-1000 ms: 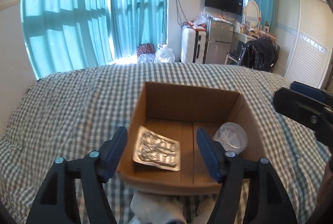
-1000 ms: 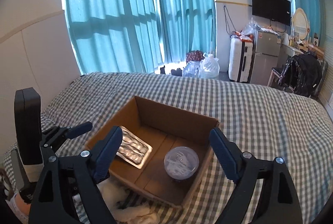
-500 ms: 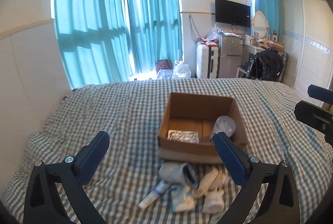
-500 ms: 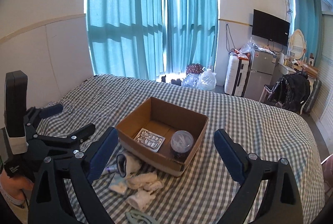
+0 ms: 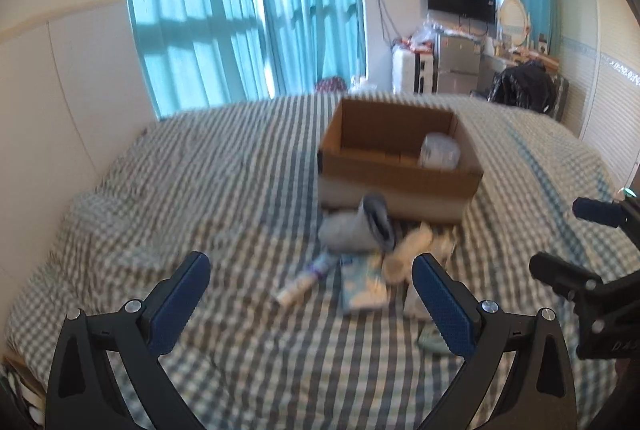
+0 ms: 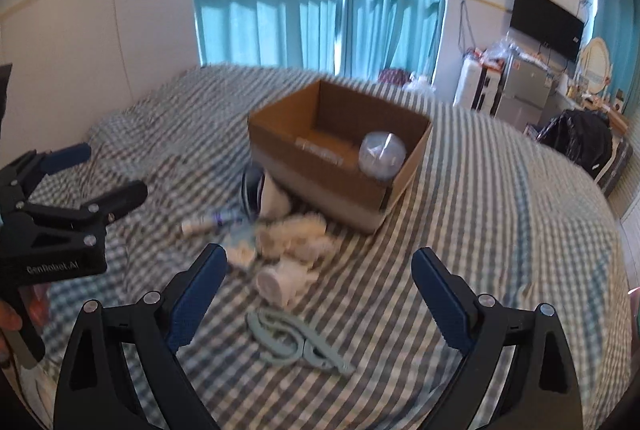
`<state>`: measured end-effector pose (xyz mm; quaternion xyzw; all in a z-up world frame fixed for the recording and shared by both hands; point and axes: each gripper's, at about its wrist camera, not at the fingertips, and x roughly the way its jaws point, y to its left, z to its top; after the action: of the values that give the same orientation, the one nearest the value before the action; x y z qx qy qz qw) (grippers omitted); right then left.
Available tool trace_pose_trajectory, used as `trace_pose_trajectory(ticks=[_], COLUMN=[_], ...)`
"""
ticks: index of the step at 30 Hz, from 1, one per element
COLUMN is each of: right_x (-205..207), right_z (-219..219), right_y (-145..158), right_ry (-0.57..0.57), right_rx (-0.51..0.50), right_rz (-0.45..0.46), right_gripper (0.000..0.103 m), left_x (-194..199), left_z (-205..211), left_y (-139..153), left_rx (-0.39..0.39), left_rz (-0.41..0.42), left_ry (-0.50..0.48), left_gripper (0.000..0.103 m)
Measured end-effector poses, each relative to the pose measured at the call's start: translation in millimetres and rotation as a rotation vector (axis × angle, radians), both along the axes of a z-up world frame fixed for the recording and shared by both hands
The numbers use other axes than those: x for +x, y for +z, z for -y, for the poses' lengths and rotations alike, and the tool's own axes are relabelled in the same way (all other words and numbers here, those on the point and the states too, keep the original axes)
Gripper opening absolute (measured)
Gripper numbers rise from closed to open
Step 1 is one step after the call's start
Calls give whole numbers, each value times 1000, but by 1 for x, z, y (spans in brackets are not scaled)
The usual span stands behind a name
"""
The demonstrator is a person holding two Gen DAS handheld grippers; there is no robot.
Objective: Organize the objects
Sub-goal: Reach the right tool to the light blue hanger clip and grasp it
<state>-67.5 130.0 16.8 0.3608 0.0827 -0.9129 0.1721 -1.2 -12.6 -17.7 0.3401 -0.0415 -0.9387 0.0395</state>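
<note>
Both grippers farther from box (image 5: 400,166), seemingly lower

Right wrist view. The right claw (image 6: 318,294), its fingers spread wide and empty, hangs above a checked bed (image 6: 500,230). An open cardboard box (image 6: 332,166) holds a clear round container (image 6: 382,154). Before the box lie a tube (image 6: 208,224), white socks (image 6: 292,250) and a pale plastic clip (image 6: 294,344). The left claw (image 6: 96,172), fingers parted, enters at left.
</note>
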Motion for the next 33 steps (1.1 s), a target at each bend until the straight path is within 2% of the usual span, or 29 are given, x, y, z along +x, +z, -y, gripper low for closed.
trace_pose_trajectory(ticks=[7,15,19,25,31,33], right_x=[-8,-23,-32,-39,-38,-35], right_z=[4,23,31,32,31,29], right_y=[-81,-139,-154,-159,-154,-148], right_ry=[43,118,131,128,108,100], right_rx=[56,139,175,185,182,176], right_rz=[163,290,312,316,309,294], right_gripper=[94,94,94,93,72,62], left_x=[-8,-15,-20,-23,-21,-19], left_z=[-2,3,11,18,17,14], left_y=[-73,-109,-118,-124,-120,-115], left_rx=[18,28,40,53,54,49], left_rz=[141,199,220,238,231,223], left_ry=[10,24,36,48,43,39], left_gripper=[103,103,103,103,103,103])
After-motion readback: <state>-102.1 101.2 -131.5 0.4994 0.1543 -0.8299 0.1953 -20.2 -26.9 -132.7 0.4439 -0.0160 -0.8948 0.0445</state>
